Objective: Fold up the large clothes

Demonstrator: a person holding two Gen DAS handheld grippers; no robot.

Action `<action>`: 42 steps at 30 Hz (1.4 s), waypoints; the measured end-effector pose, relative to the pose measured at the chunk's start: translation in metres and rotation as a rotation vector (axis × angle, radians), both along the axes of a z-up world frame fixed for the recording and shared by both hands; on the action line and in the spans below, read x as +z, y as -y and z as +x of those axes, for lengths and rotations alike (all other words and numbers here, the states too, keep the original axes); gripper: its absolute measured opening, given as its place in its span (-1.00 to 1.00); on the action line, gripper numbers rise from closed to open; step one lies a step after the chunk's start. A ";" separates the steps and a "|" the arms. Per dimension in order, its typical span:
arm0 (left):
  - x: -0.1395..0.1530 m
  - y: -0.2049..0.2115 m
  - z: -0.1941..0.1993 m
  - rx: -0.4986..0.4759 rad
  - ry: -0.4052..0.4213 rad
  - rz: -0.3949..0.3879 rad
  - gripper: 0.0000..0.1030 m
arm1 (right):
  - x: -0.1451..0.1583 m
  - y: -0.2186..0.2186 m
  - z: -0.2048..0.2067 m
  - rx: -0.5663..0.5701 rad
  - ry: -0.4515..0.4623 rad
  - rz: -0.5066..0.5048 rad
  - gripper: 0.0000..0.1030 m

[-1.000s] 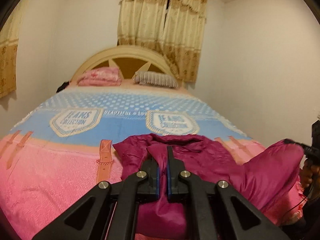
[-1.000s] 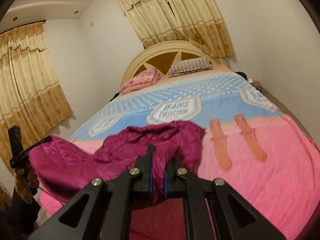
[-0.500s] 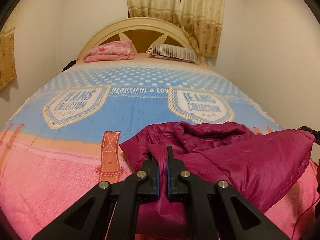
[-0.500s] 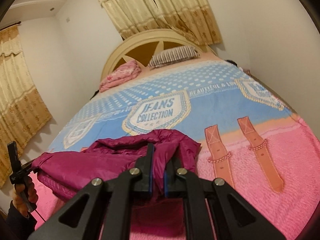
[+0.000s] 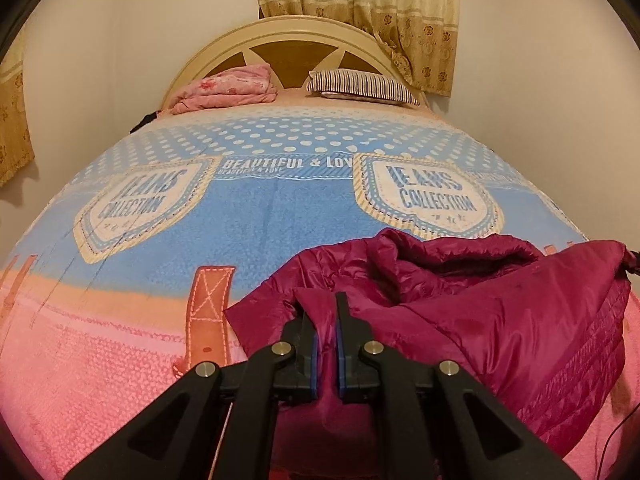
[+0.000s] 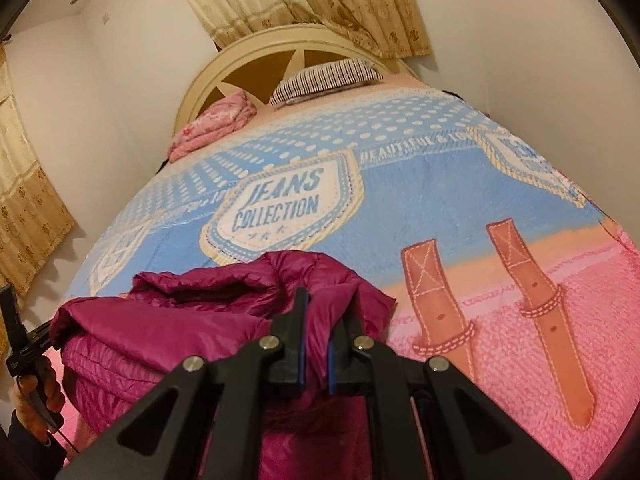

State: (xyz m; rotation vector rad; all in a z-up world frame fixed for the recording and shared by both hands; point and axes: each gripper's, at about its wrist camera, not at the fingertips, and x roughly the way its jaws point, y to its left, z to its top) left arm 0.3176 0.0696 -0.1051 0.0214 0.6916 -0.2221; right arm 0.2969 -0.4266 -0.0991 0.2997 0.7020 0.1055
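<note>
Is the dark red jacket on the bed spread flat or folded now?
Folded over, not flat: the jacket lies doubled in a puffy heap on the bedspread, with the left gripper and right gripper each shut on its fabric.

Each gripper is black plastic. The left gripper (image 5: 325, 326) and the right gripper (image 6: 316, 320) have blue pads inside their fingers and shiny round silver screws. At eight o'clock, a hand (image 6: 38, 398) wears a dark sleeve (image 6: 24, 446).

2 close wrist views, headboard (image 5: 296, 36) ahead
</note>
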 end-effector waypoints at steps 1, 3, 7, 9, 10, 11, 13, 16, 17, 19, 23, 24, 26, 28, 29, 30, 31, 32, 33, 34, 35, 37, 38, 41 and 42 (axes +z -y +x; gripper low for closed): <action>0.001 -0.001 0.000 -0.003 0.004 -0.007 -0.85 | -0.003 0.000 0.003 0.001 -0.005 -0.003 -0.82; 0.004 -0.009 -0.001 0.003 0.016 -0.055 -0.83 | -0.007 0.002 0.009 -0.003 -0.014 -0.002 -0.82; 0.012 -0.019 0.002 -0.012 0.018 -0.139 -0.77 | -0.016 0.001 0.020 -0.008 -0.032 -0.004 -0.82; 0.014 -0.016 0.002 -0.009 0.025 -0.135 -0.71 | -0.018 0.000 0.026 -0.012 -0.038 -0.008 -0.82; 0.015 -0.014 0.002 -0.012 0.031 -0.133 -0.63 | -0.019 -0.001 0.028 -0.014 -0.040 -0.008 -0.82; 0.015 -0.011 0.002 -0.005 0.033 -0.113 -0.56 | -0.020 -0.002 0.030 -0.015 -0.041 -0.011 -0.82; 0.014 -0.003 0.002 0.001 0.036 -0.073 -0.13 | -0.021 -0.004 0.034 -0.017 -0.047 -0.011 -0.81; 0.017 0.004 0.001 0.036 0.063 -0.030 0.33 | -0.023 -0.007 0.040 -0.014 -0.058 -0.007 -0.80; 0.019 0.005 0.001 0.054 0.075 -0.017 0.41 | -0.024 -0.008 0.043 -0.010 -0.062 -0.008 -0.78; 0.024 0.003 0.001 0.066 0.088 -0.043 0.52 | -0.025 -0.011 0.049 0.005 -0.076 -0.005 -0.77; 0.038 0.005 -0.005 0.107 0.152 -0.005 0.53 | -0.031 -0.013 0.062 0.006 -0.106 -0.011 -0.77; 0.040 0.007 -0.008 0.113 0.168 0.006 0.53 | -0.031 -0.012 0.065 0.005 -0.107 -0.003 -0.76; 0.041 0.010 -0.011 0.118 0.186 0.022 0.54 | -0.029 -0.008 0.066 -0.006 -0.101 0.023 -0.67; 0.040 0.013 -0.012 0.129 0.198 0.022 0.54 | -0.028 -0.004 0.066 -0.018 -0.089 0.053 -0.28; 0.040 0.014 -0.013 0.132 0.201 0.016 0.54 | -0.025 -0.001 0.064 -0.037 -0.072 0.061 -0.16; 0.039 0.015 -0.013 0.134 0.202 0.012 0.54 | -0.023 0.000 0.064 -0.059 -0.060 0.057 0.18; 0.038 0.015 -0.014 0.139 0.204 0.013 0.55 | -0.019 0.005 0.060 -0.095 -0.036 0.057 0.46; 0.037 0.016 -0.015 0.146 0.208 0.016 0.55 | -0.016 0.009 0.056 -0.122 -0.016 0.063 0.48; 0.037 0.019 -0.016 0.145 0.211 0.011 0.55 | -0.013 0.011 0.053 -0.136 -0.003 0.058 0.48; 0.036 0.021 -0.017 0.140 0.213 0.010 0.55 | -0.009 0.010 0.051 -0.145 0.006 0.043 0.48; 0.034 0.026 -0.018 0.131 0.215 0.016 0.55 | -0.004 0.007 0.046 -0.152 0.021 0.014 0.48; 0.029 0.038 -0.018 0.109 0.212 0.049 0.57 | 0.006 -0.008 0.036 -0.131 0.040 -0.019 0.48; 0.025 0.045 -0.016 0.100 0.209 0.065 0.57 | 0.010 -0.019 0.030 -0.103 0.051 -0.023 0.48; 0.014 0.061 -0.003 0.120 0.176 0.107 0.58 | 0.014 -0.072 0.017 0.013 0.059 -0.073 0.37; 0.011 0.065 0.003 0.127 0.157 0.117 0.58 | 0.012 -0.087 0.015 0.042 0.055 -0.092 0.31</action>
